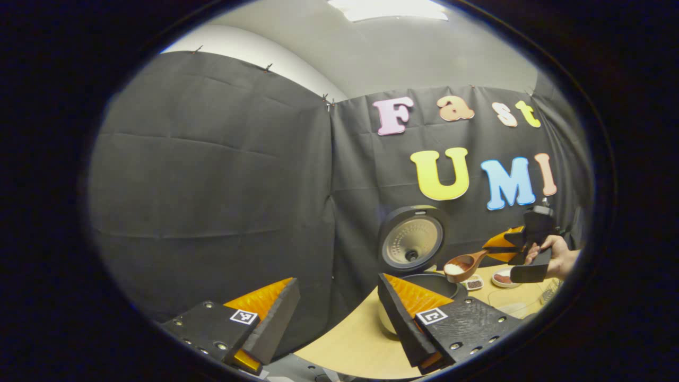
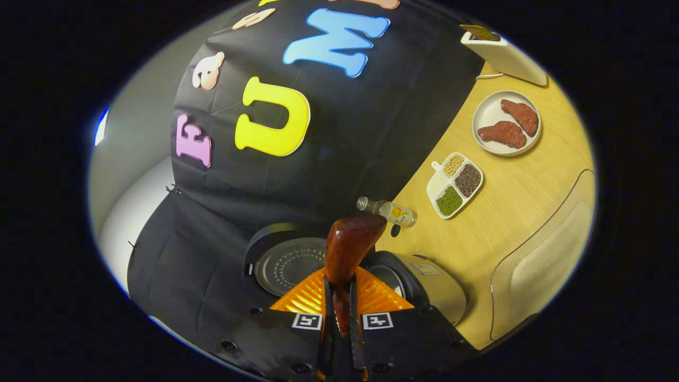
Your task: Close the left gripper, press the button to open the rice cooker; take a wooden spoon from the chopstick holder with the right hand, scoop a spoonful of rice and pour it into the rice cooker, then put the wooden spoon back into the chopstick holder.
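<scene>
— Where's our spoon?

— Our right gripper (image 2: 339, 313) has both fingers clamped on the wooden spoon (image 1: 466, 265); its bowl holds white rice just above the rice cooker (image 1: 424, 281), whose lid (image 1: 412, 240) stands up.

— And our left gripper (image 1: 339, 318)?

— Fingers spread wide, holding nothing, over the near edge of the table (image 1: 360, 339).

hand-held gripper (image 2: 339, 310) clamping wooden spoon (image 2: 350, 245), rice cooker (image 2: 424, 289) lid up

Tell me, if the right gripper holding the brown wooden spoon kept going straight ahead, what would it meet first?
Probably the open round rice cooker: its raised lid lies just beyond the wooden spoon clamped in the right gripper. Depth is hard to judge.
</scene>
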{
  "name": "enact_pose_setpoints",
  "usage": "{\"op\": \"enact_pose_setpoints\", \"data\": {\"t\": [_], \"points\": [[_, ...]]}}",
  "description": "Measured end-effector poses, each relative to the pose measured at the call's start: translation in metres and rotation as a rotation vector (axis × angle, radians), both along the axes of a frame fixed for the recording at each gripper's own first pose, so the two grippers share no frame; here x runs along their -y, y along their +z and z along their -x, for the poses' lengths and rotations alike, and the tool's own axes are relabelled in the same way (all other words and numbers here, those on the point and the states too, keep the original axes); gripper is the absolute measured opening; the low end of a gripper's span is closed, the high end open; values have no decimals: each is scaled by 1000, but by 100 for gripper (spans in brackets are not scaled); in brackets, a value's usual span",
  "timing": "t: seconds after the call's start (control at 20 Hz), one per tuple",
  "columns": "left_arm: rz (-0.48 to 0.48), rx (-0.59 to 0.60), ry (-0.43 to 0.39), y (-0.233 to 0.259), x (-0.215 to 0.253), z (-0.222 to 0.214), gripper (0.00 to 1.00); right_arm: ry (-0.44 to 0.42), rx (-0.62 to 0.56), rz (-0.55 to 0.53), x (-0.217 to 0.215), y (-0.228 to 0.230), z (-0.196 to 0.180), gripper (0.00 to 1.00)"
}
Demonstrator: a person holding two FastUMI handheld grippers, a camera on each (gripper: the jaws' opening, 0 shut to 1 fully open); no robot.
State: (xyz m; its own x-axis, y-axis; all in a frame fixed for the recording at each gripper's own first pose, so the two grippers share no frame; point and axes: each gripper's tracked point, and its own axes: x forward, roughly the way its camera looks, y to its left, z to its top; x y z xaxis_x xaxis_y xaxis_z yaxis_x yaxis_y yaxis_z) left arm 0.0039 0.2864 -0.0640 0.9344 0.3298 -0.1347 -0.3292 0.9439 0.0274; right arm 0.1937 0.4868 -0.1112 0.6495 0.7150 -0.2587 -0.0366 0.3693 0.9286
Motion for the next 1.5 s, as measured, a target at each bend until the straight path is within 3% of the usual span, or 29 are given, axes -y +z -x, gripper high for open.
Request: {"op": "enact_pose_setpoints", "data": {"t": [0.25,0.6,1.15,1.2,1.45,1.5], "points": [[22,-25,53,-16,-23,14,89,45,105,146,-48,-19,-7,14],[45,-47,92,-32,-41,25,89,175,324,438,-86,-43,2,13],[83,-44,106,-41,-32,22,89,354,912,875,-106,-20,22,13],[84,-40,109,-42,-32,22,89,364,968,909,-107,-17,24,17],[93,-31,120,-41,-29,27,89,415,1233,1071,-113,-4,40,10],[94,-30,123,-42,-27,29,89,426,1283,1102,-114,-2,44,13]]}}
